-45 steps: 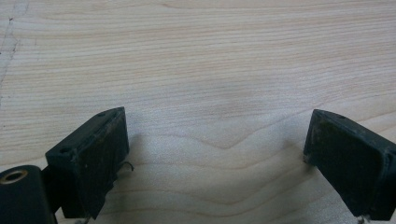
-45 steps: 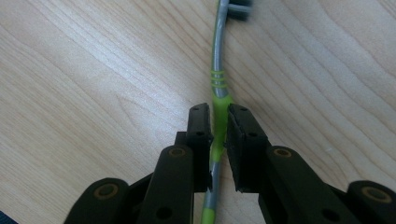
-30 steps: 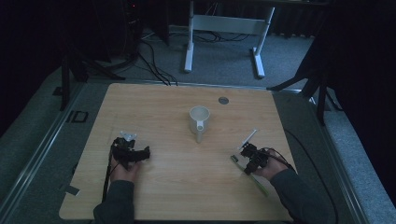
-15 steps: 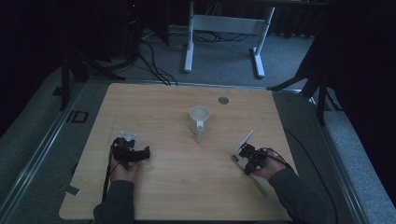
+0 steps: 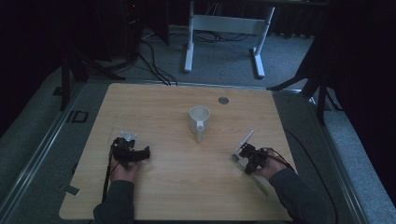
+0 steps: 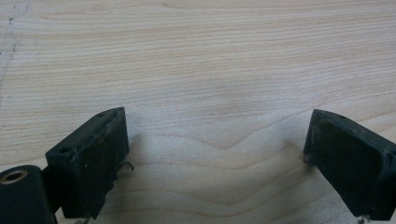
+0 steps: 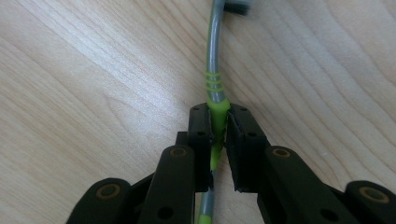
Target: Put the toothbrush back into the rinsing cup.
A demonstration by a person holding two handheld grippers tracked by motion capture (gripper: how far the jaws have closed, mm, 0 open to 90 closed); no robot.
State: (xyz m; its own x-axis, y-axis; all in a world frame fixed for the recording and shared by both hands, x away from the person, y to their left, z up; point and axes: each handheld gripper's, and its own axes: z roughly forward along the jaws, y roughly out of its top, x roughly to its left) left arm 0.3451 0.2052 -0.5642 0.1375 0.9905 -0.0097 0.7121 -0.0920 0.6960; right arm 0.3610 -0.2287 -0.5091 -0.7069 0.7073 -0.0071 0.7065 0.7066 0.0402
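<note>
Seen from the high view, a person works at a pale wooden table [image 5: 177, 191] with a white ceramic mug [image 5: 199, 119] near its middle as the landmark. The right gripper [image 5: 247, 155] sits right of the mug and nearer the person, the left gripper [image 5: 140, 154] left of the mug on the same near side. A slim grey-and-green toothbrush [image 5: 246, 140] runs through the right gripper, its long axis slanting up toward the mug's side of the table; the dim light makes its head hard to read.

In the left gripper view, two black jaws stand wide apart over bare wood, with nothing between them.

In the right gripper view, the jaws are clamped on the toothbrush's green grip section [image 7: 217, 122], the grey neck curving away beyond the fingertips [image 7: 201, 122]. The right hand is plainly the one placed to carry the brush across to the mug.
</note>
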